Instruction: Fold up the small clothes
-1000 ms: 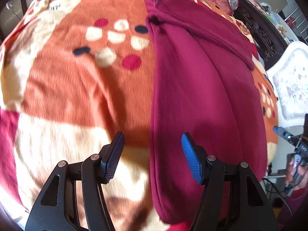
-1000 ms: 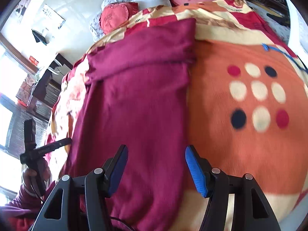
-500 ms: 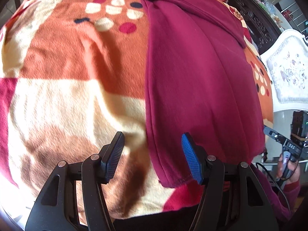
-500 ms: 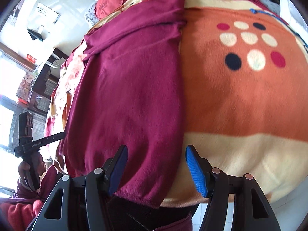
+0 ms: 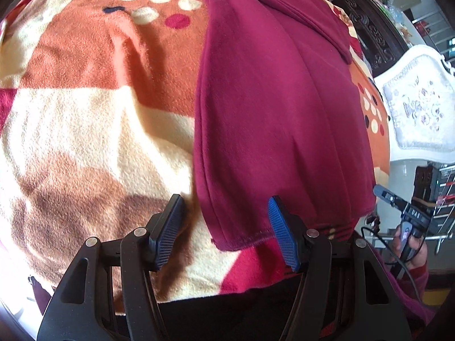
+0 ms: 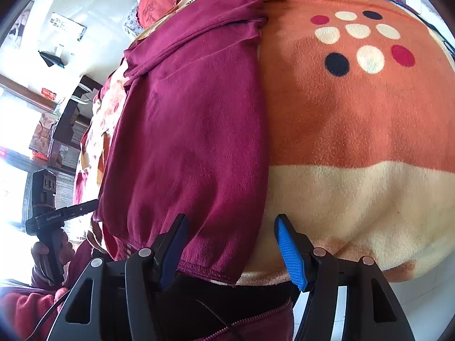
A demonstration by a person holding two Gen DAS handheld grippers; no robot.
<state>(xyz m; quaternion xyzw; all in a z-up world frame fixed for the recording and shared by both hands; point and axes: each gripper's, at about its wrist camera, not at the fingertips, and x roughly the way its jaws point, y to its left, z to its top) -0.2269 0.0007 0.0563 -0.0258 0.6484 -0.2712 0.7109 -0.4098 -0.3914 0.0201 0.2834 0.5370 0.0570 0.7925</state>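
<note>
A dark red garment (image 5: 278, 108) lies flat and lengthwise on the bed, a folded band across its far end. It also shows in the right wrist view (image 6: 193, 130). Its near hem (image 5: 244, 241) lies by the bed's front edge. My left gripper (image 5: 224, 227) is open and empty, just above the hem's left corner. My right gripper (image 6: 230, 244) is open and empty, over the hem's right corner (image 6: 224, 277). Neither touches the cloth.
The bed is covered by an orange, cream and red blanket (image 5: 93, 108) with a cluster of dots (image 6: 361, 39). Red pillows (image 6: 156, 8) lie at the head. A white chair (image 5: 421, 108) stands beside the bed. Dark furniture (image 6: 59, 142) stands on the other side.
Both grippers have drawn back along the garment from its middle to its near hem at the bed's front edge. Both stayed open.
</note>
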